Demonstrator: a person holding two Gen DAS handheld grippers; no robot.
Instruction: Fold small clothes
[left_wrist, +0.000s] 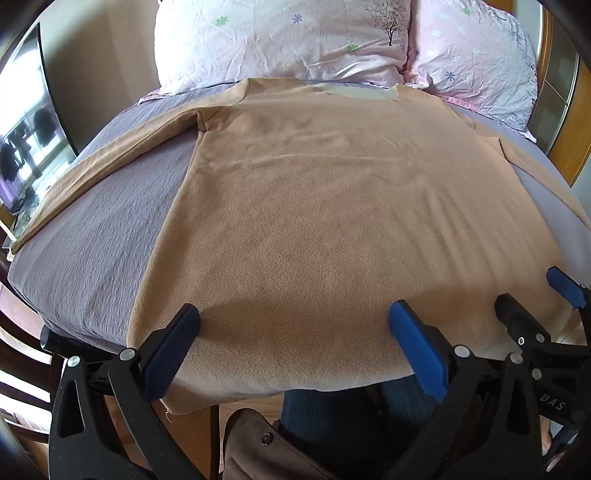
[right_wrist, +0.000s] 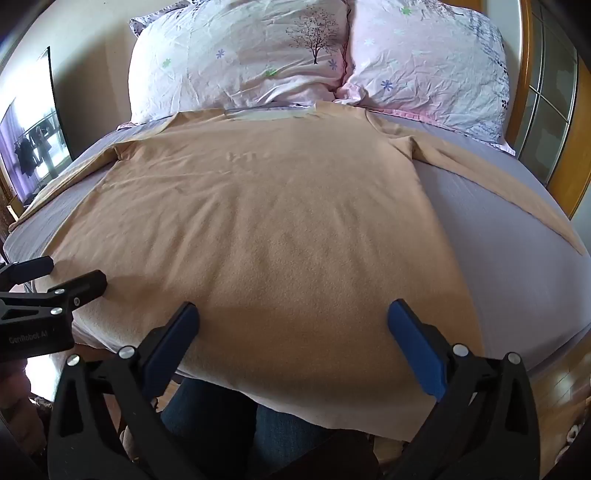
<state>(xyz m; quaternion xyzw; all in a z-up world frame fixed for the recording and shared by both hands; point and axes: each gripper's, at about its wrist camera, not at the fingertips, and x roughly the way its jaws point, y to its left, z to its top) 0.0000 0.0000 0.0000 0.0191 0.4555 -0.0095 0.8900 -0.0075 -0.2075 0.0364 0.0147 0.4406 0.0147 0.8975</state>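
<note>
Bed (left_wrist: 92, 236), grey cover, pillows (left_wrist: 280, 40) at top of frame. Tan shirt (left_wrist: 332, 206) flat at centre, sleeves spread. Left gripper (left_wrist: 293, 334) and right gripper (right_wrist: 293, 332) wide apart over lower hem — unclamped. Pinch both hem corners evenly; lift level — avoid dragging wrinkles.

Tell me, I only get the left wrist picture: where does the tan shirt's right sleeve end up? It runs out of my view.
Observer: The right sleeve lies flat, stretched slantwise across the grey sheet to the bed's right edge.
Operator: Is the right tool holding anything?
Observer: No. The right tool is open, its fingers spread over the shirt near the hem, gripping nothing.
Operator: Is the hem's right corner on the bed?
Observer: No, the hem's right corner hangs past the near edge, beside the person's jeans.
</note>
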